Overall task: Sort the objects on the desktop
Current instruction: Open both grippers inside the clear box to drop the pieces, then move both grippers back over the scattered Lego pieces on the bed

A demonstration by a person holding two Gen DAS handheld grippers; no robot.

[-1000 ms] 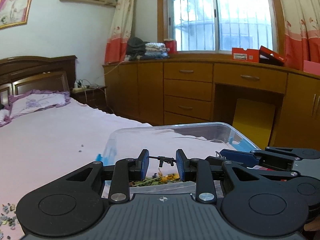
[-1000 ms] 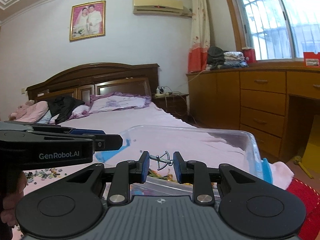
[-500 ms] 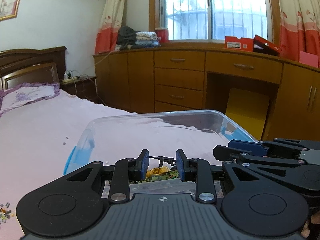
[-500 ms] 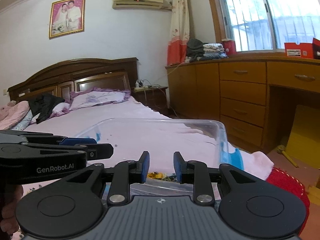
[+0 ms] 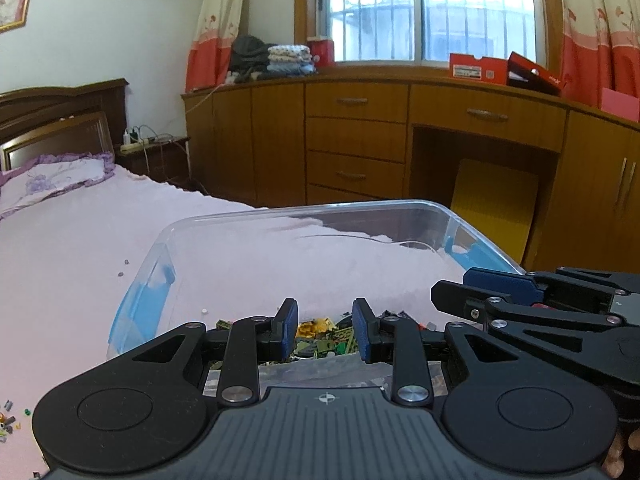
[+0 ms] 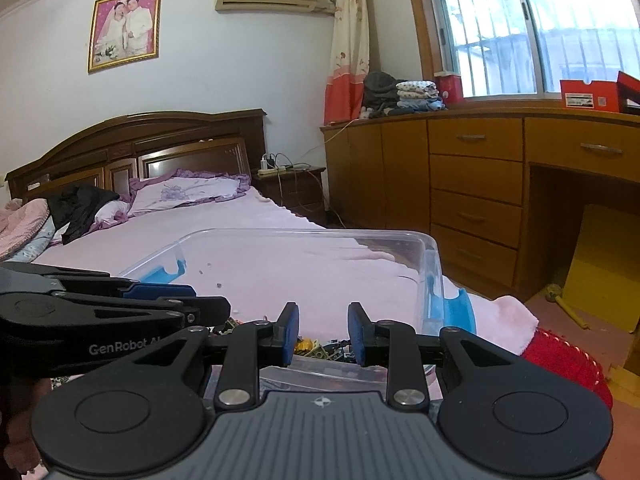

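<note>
Small toy pieces (image 5: 320, 330) lie in the clear bin (image 5: 304, 212); both grippers' fingers hang apart and empty above them.

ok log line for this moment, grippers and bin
left gripper: open, empty | right gripper: open, empty | both over clear bin | small toy pieces in bin | loose bits on bed

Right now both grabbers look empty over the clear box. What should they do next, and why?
Probably swing the left gripper away toward the small loose pieces on the pink bedspread to pick one up. Both it and the right gripper are open with nothing between their fingers, above the toy bits in the clear bin, while those pieces lie outside it.
</note>
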